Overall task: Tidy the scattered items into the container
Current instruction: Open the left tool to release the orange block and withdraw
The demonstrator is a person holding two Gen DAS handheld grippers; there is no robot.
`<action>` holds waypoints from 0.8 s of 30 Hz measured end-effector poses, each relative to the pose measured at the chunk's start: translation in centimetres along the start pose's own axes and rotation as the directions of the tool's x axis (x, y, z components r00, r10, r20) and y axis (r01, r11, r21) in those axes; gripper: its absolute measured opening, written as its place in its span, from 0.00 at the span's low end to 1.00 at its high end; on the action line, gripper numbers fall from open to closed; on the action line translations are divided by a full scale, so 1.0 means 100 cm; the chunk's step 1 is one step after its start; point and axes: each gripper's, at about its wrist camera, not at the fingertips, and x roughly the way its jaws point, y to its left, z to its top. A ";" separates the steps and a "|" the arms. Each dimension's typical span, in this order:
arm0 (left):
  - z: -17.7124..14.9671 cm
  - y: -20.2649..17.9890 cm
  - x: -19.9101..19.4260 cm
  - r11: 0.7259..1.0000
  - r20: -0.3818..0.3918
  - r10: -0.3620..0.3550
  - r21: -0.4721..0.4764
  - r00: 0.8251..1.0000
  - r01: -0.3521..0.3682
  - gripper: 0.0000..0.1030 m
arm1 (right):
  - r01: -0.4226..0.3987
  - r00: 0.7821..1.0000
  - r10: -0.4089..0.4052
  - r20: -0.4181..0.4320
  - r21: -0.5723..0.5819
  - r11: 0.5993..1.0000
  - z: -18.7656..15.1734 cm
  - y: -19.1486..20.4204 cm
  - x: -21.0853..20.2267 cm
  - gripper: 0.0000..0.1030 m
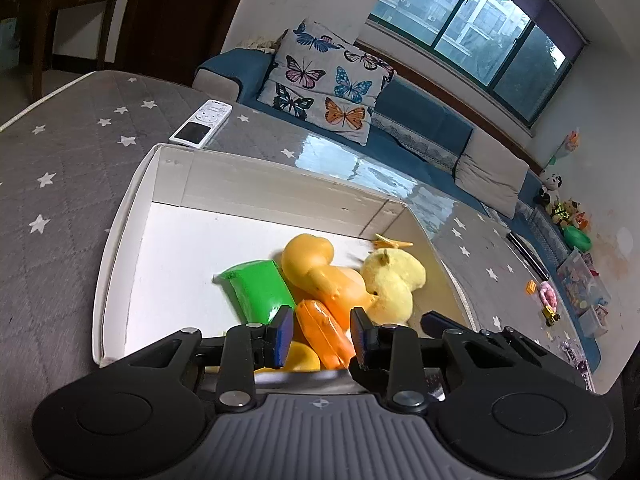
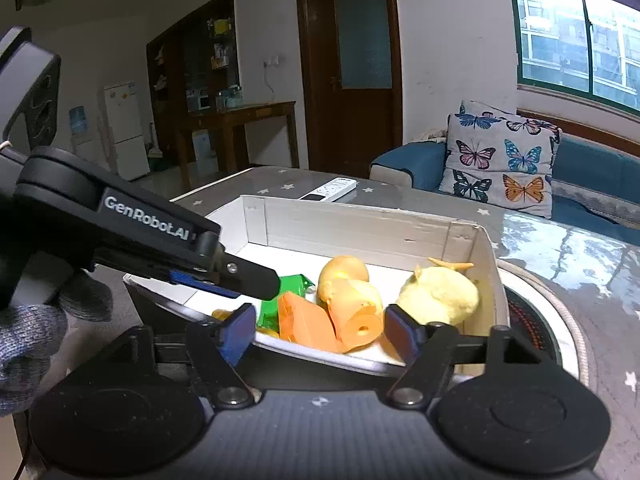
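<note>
I saw the white cardboard box [image 1: 120, 240] on the desk [image 1: 60, 168], holding a green packet [image 1: 256, 288], orange duck [image 1: 316, 268] and yellow plush [image 1: 394, 280]. My left gripper [image 1: 322, 334] and right gripper [image 2: 320, 330] hovered with jaws apart, empty.

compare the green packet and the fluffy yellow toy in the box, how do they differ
The green packet is glossy, smooth and pillow-shaped; the fluffy yellow toy is matte, fuzzy and rounded. The packet lies on the left of the pile, the toy against the right wall of the white box. Both rest inside the box, beside the orange rubber duck.
</note>
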 end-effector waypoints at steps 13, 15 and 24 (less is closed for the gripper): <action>-0.026 -0.016 -0.027 0.997 0.030 0.046 0.067 0.998 -0.048 0.33 | 0.025 1.000 -0.025 0.012 0.053 0.998 -0.016 -0.003 -0.027 0.90; -0.031 -0.018 -0.030 0.995 0.034 0.059 0.081 0.998 -0.062 0.33 | 0.025 1.000 -0.026 0.011 0.060 0.998 -0.017 -0.003 -0.030 0.94; -0.058 -0.017 -0.037 0.988 0.033 0.112 0.103 0.993 -0.115 0.32 | 0.042 0.999 -0.039 -0.030 0.086 0.995 -0.033 0.004 -0.039 1.00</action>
